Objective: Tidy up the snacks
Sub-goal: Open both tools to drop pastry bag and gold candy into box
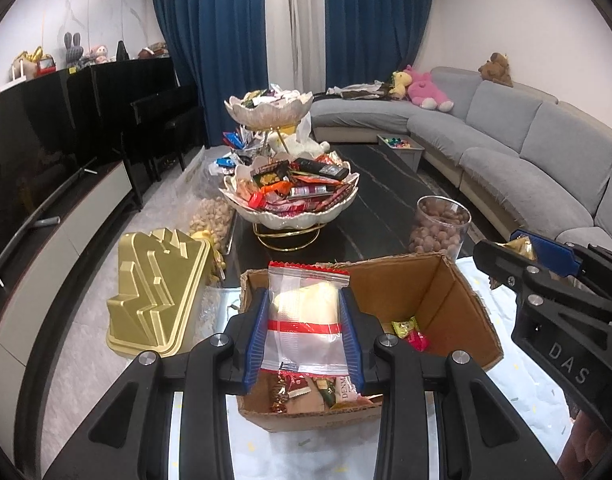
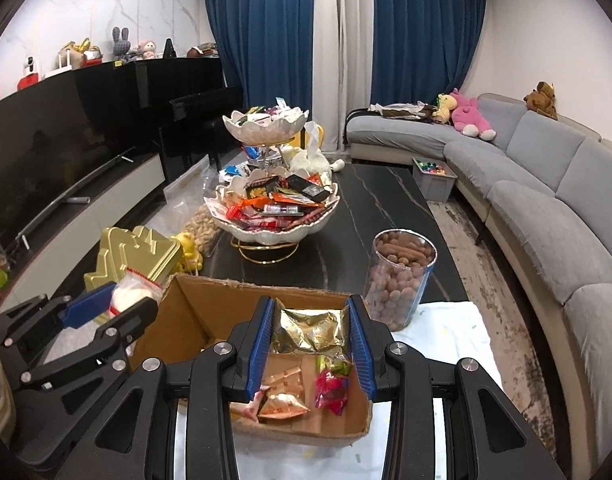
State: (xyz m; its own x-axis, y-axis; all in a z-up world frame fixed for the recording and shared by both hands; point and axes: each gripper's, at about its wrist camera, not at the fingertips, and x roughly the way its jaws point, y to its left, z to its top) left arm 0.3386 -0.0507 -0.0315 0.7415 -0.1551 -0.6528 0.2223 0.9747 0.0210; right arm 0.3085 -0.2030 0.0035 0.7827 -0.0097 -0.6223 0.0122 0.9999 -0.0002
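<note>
Snacks were held above the cardboard box (image 1: 458, 300): a clear packet (image 1: 306, 320) clamped in the left gripper (image 1: 304, 336), a gold wrapper (image 2: 312, 330) clamped in the right gripper (image 2: 311, 344). Transfer to the tiered tray (image 1: 290, 216) was judged next, requiring forward carriage.

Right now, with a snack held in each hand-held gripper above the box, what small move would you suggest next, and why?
Probably carry the clear packet, clamped in the left hand-held gripper, forward toward the lower snack bowl; it has cleared the cardboard box, and that bowl stands just beyond.
</note>
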